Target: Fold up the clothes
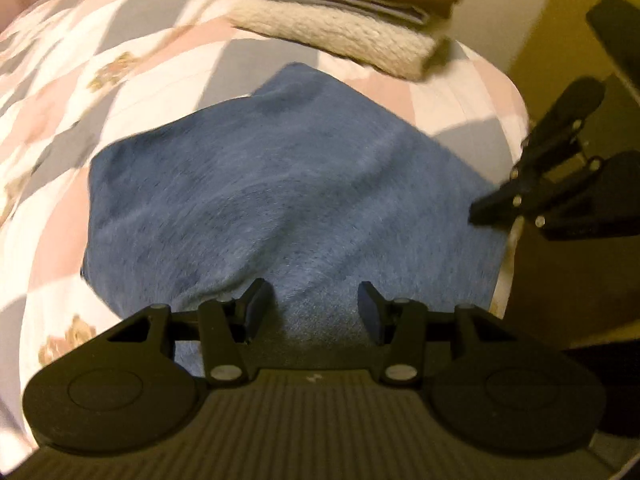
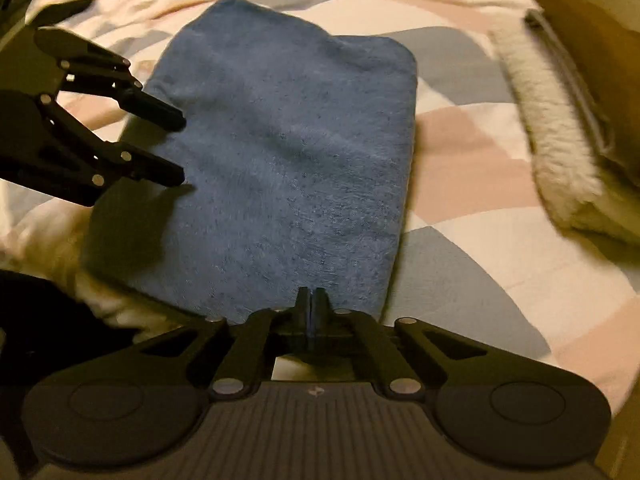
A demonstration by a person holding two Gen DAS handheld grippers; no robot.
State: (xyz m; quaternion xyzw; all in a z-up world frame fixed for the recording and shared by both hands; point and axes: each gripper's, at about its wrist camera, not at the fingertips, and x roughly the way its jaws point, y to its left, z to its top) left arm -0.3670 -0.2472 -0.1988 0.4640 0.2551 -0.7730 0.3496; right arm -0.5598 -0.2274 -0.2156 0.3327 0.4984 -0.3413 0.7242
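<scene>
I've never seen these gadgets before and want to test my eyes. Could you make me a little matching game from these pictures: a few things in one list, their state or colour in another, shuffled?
Things:
1. left tool
2. right tool
3. blue garment
4. cream fleecy item

Descriptions:
A. at the bottom of a folded stack
B. fingers spread apart
C. fingers pressed together
D. lies folded on the checked bedcover

Pairs: 1-B, 2-C, 3-D, 4-A
</scene>
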